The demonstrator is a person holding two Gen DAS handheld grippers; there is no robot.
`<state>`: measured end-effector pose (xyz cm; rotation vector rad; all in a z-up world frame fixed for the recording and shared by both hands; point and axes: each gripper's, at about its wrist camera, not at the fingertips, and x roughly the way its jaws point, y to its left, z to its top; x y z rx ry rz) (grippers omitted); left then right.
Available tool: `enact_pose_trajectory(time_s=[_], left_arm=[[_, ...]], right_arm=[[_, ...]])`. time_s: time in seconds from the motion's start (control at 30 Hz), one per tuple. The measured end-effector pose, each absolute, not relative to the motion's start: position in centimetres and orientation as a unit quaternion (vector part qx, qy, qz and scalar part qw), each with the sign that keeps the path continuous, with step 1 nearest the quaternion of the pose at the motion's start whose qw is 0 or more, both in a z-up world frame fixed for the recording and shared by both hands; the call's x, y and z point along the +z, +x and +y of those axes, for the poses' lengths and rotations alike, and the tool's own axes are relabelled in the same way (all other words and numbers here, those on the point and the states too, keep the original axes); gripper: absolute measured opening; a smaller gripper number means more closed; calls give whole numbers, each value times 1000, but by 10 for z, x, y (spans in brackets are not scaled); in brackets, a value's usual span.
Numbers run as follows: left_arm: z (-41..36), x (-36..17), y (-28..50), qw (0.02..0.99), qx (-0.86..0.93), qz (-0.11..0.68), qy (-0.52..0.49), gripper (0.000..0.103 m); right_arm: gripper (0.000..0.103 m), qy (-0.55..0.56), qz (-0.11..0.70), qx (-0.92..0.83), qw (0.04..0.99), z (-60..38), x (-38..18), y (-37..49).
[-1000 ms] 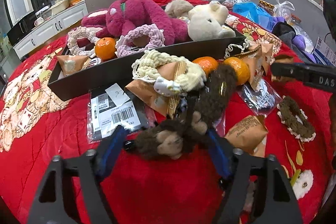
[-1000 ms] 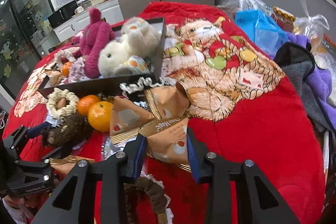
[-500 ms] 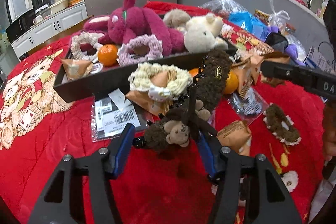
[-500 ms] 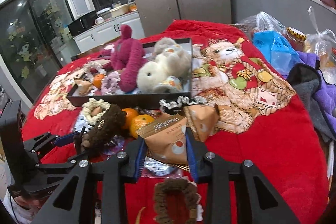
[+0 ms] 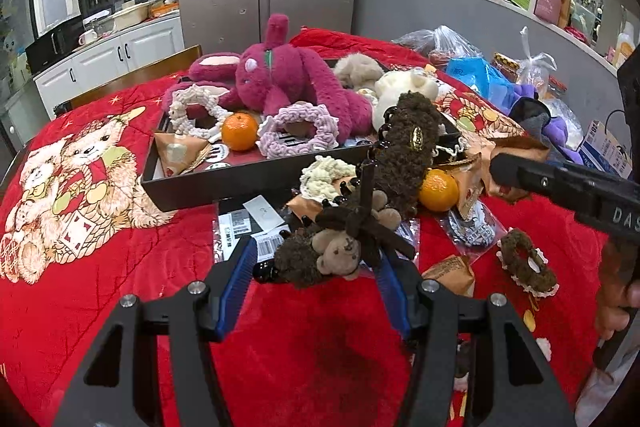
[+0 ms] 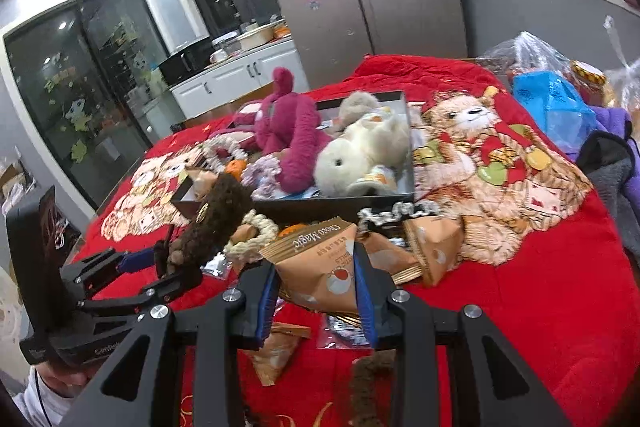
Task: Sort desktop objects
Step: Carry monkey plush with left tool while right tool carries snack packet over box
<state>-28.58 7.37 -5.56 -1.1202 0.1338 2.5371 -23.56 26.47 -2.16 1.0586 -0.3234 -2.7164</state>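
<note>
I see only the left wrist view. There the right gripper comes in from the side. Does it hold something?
Observer: Yes. The right gripper is shut on an orange snack packet.
Operator: Can you read a name on it?
Observer: Its top edge says Choco Magic.
Operator: How does my brown hair claw look from that side?
Observer: The brown hair claw stands up steeply out of the left gripper, whose jaws have just been closing on it.

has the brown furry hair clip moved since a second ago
Yes. The brown furry hair clip, shut in the left gripper, has risen off the red cloth; its top now overlaps the black tray front wall.
</note>
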Motion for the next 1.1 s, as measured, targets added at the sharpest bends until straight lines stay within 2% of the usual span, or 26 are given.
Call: enact_pose_trajectory(time_s=[0.57, 0.87, 1.1], left_arm=[[51, -50, -295, 133, 914, 31, -383, 59], [35, 16, -292, 130, 935, 6, -330, 59], [21, 56, -320, 102, 944, -3, -314, 59]], right_arm=[[34, 350, -95, -926, 109, 238, -18, -238], [34, 312, -93, -941, 97, 218, 31, -233], [34, 321, -80, -939, 96, 208, 60, -268]])
